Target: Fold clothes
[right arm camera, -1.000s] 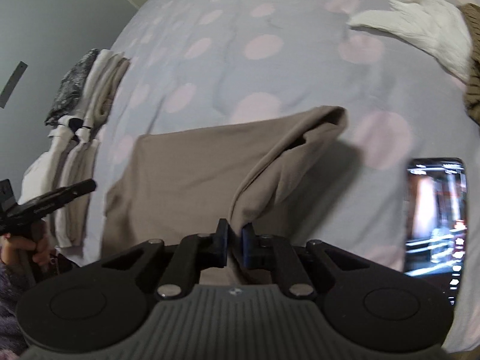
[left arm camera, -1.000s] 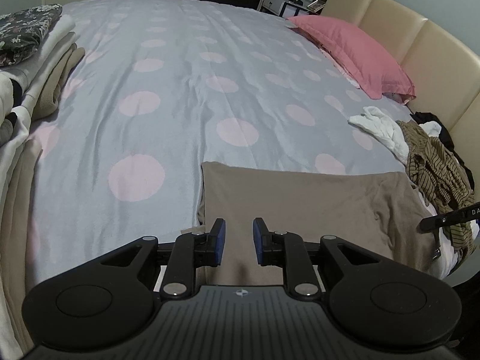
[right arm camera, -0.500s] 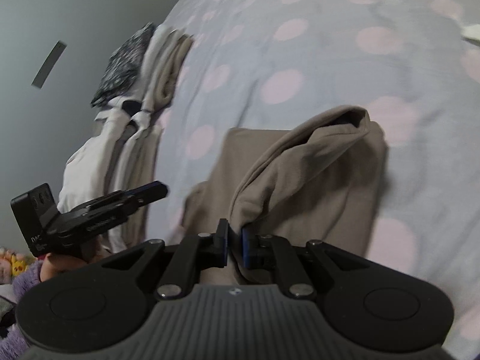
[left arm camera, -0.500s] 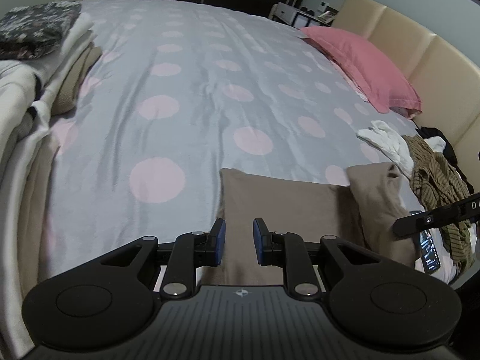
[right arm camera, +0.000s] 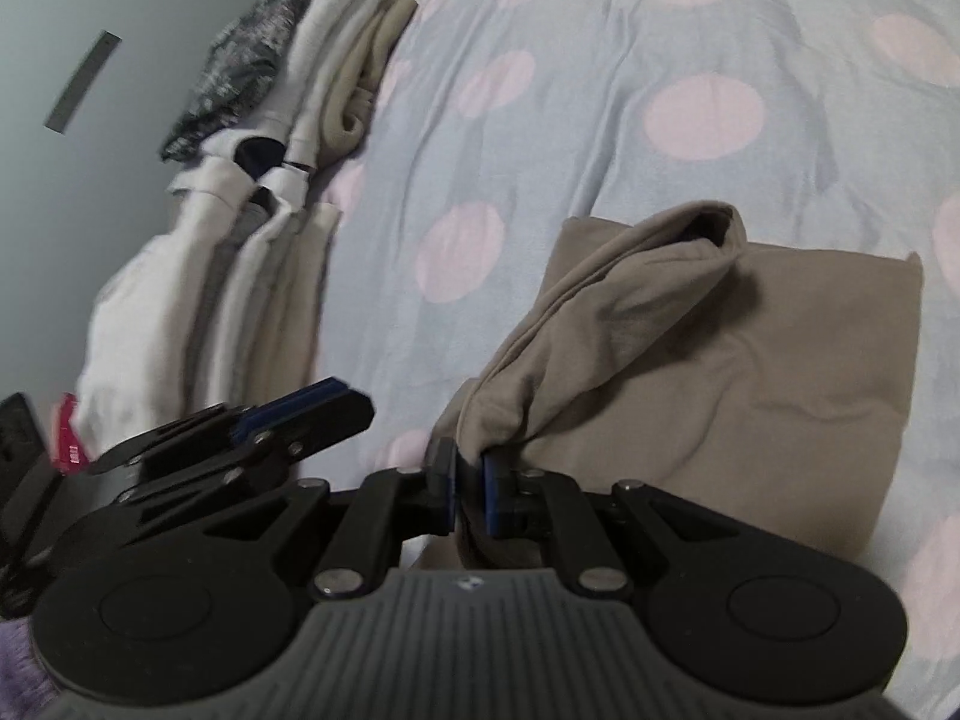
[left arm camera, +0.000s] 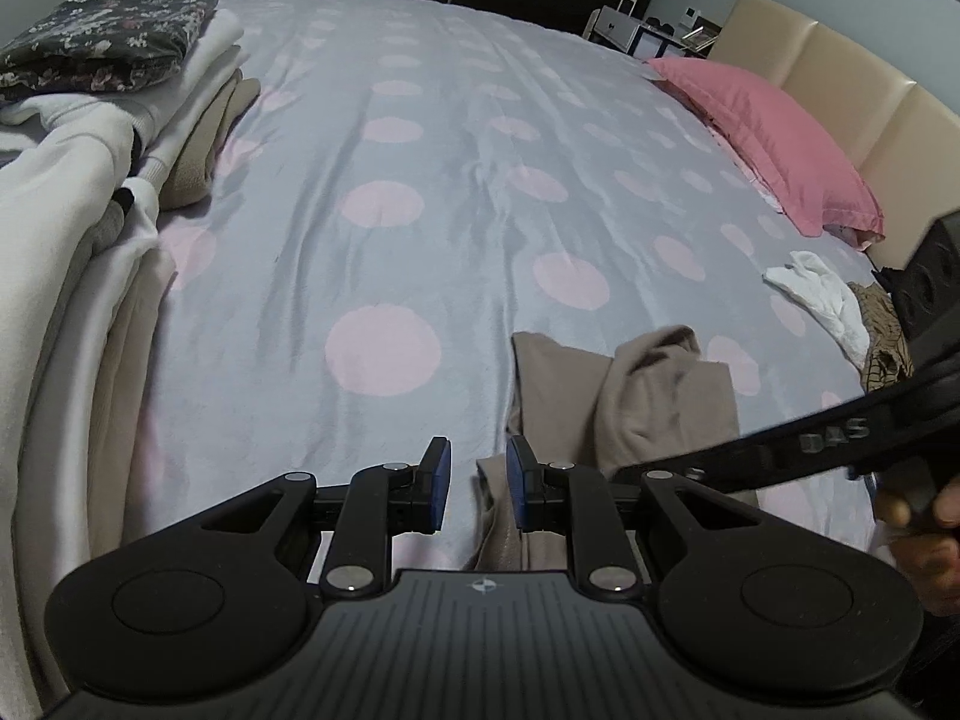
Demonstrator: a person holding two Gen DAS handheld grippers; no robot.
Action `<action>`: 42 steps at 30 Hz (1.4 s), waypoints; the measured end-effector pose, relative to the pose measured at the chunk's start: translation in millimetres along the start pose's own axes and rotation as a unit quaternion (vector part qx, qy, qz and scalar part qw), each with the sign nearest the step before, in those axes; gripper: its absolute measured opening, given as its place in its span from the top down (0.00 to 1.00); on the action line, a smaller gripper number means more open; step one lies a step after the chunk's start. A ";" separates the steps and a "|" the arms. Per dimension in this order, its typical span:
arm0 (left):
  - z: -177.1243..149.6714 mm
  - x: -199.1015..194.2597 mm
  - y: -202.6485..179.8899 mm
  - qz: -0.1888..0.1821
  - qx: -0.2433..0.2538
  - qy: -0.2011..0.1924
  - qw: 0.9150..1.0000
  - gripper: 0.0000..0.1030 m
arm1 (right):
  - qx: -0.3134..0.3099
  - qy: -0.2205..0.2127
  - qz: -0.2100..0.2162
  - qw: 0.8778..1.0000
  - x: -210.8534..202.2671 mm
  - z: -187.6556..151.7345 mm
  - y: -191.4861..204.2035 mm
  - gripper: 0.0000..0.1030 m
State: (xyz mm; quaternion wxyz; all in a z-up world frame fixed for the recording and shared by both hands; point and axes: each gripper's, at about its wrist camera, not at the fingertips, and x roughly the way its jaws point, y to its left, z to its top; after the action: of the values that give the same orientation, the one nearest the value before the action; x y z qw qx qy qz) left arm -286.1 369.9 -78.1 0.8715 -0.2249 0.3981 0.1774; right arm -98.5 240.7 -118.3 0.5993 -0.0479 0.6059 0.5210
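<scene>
A tan garment point(left arm camera: 648, 396) point(right arm camera: 750, 378) lies partly folded on the grey bedspread with pink dots point(left arm camera: 420, 210). My right gripper point(right arm camera: 469, 489) is shut on a lifted edge of the tan garment, and the cloth drapes from the pads back over the flat part. In the left wrist view the right gripper's black arm point(left arm camera: 780, 450) crosses over the garment from the right, with a hand point(left arm camera: 924, 516) on its handle. My left gripper point(left arm camera: 477, 480) is open at the garment's left edge, nothing between its blue pads. The left gripper point(right arm camera: 300, 414) also shows low left in the right wrist view.
A stack of folded clothes point(left arm camera: 108, 96) point(right arm camera: 288, 138), white and beige with a dark floral piece on top, lines the left side of the bed. A pink pillow point(left arm camera: 774, 138) and beige headboard point(left arm camera: 852, 84) are at right, with a white garment point(left arm camera: 822, 300) and an olive one point(left arm camera: 882, 336).
My right gripper has carried the tan edge leftward across the garment, folding it narrower. The left gripper has stayed open while its view has swung left, so the garment now sits to its right.
</scene>
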 end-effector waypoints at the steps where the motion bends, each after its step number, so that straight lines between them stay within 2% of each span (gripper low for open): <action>1: -0.2 1.0 -0.1 0.002 0.003 0.002 1.000 0.83 | -0.002 0.001 -0.009 1.000 6.0 1.4 2.3 0.90; 9: -3.7 9.5 -2.7 0.010 0.024 0.025 0.999 0.83 | -0.011 0.012 -0.053 0.998 35.3 -3.2 9.8 0.90; 17: -6.0 12.1 -1.0 0.018 0.028 0.041 0.999 0.83 | -0.039 0.006 -0.062 0.997 22.5 -2.9 18.2 0.84; 18: -6.1 11.3 -1.0 0.016 0.027 0.041 0.999 0.83 | -0.046 0.000 -0.064 0.997 16.4 -2.8 19.0 0.81; 19: -6.2 10.4 -1.0 0.014 0.027 0.041 0.999 0.83 | -0.052 -0.006 -0.066 0.996 9.6 -2.8 19.4 0.73; 20: -6.4 10.1 -1.3 0.013 0.027 0.043 0.999 0.83 | -0.057 -0.013 -0.067 0.996 2.6 -2.9 19.7 0.70; 23: -7.8 11.2 -3.6 0.015 0.032 0.052 0.998 0.83 | -0.080 -0.036 -0.070 0.994 -21.6 -7.2 17.9 0.70; 29: -11.3 13.1 -9.2 0.016 0.045 0.071 0.996 0.83 | -0.119 -0.057 -0.114 0.985 -48.8 -36.6 -2.9 0.72; 32: -14.2 13.1 -14.2 0.014 0.057 0.081 0.995 0.83 | -0.124 -0.058 -0.119 0.983 -48.9 -55.6 -15.1 0.82; 35: -16.8 12.1 -18.5 0.004 0.061 0.092 0.994 0.83 | -0.113 -0.061 -0.114 0.985 -43.8 -71.8 -24.8 0.86; 42: -20.9 9.2 -20.0 -0.011 0.049 0.102 0.994 0.83 | -0.074 -0.071 -0.101 0.990 -16.5 -91.5 -42.9 0.87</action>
State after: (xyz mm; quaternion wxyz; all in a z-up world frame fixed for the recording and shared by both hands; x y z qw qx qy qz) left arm -283.5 343.2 -92.4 0.8383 -0.2033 0.4904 0.1239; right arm -126.5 149.0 -154.0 0.6850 -0.1163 0.5135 0.5035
